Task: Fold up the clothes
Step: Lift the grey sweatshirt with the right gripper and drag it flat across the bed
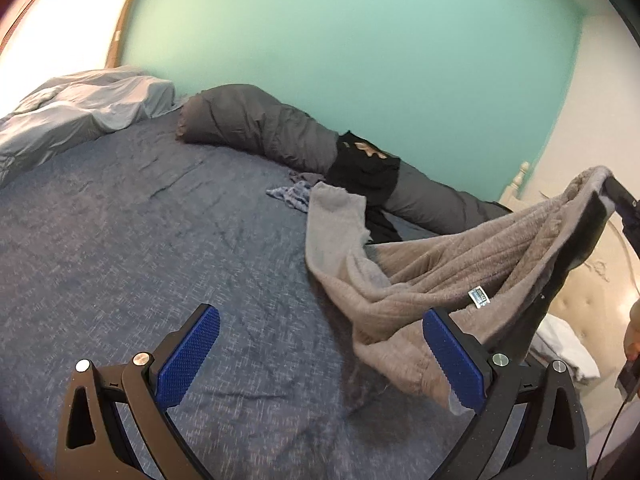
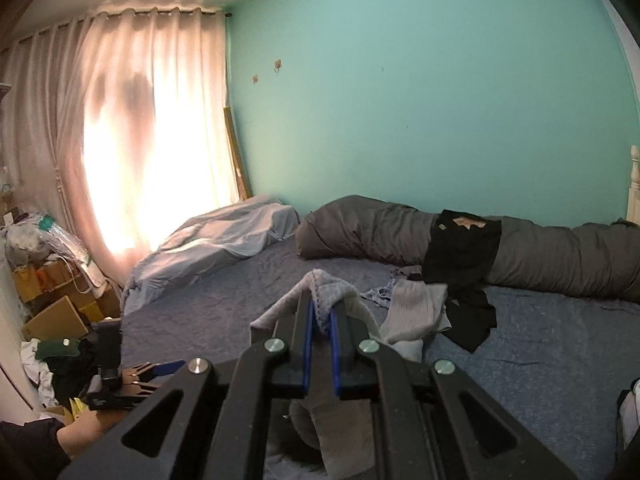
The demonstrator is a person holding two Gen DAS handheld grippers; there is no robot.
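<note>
A: Report the state of the right gripper (image 2: 321,312).

B: Its jaws are closed on a fold of the grey knit garment (image 1: 448,280). The fabric sits pinched between the blue pads (image 2: 307,344) and bunches over the fingertips. In the left wrist view the same gripper (image 1: 614,192) holds one end of the garment raised above the blue bedspread (image 1: 140,240).

A: And the left gripper (image 1: 320,356)?

B: Its jaws stand wide open with nothing between the pads. The right-hand finger (image 1: 454,364) is touching or just in front of the hanging lower edge of the garment; which one cannot be told.

A: Locate the garment relative to the bedspread.

B: One end is lifted off it. The far end, a lighter grey panel (image 1: 334,224), still lies on the bedspread. The middle sags between the two.

A: Other items on the bedspread?

B: A long dark grey bolster pillow (image 2: 560,256) lies along its far edge against the teal wall (image 2: 400,100). A black garment (image 2: 460,256) is draped over the bolster and trails down onto the bedspread. A small blue patterned cloth (image 1: 292,194) lies just beside the lighter grey panel. A crumpled pale blue sheet (image 2: 216,240) sits at the far left corner of the bedspread, near the curtain (image 2: 120,140).
</note>
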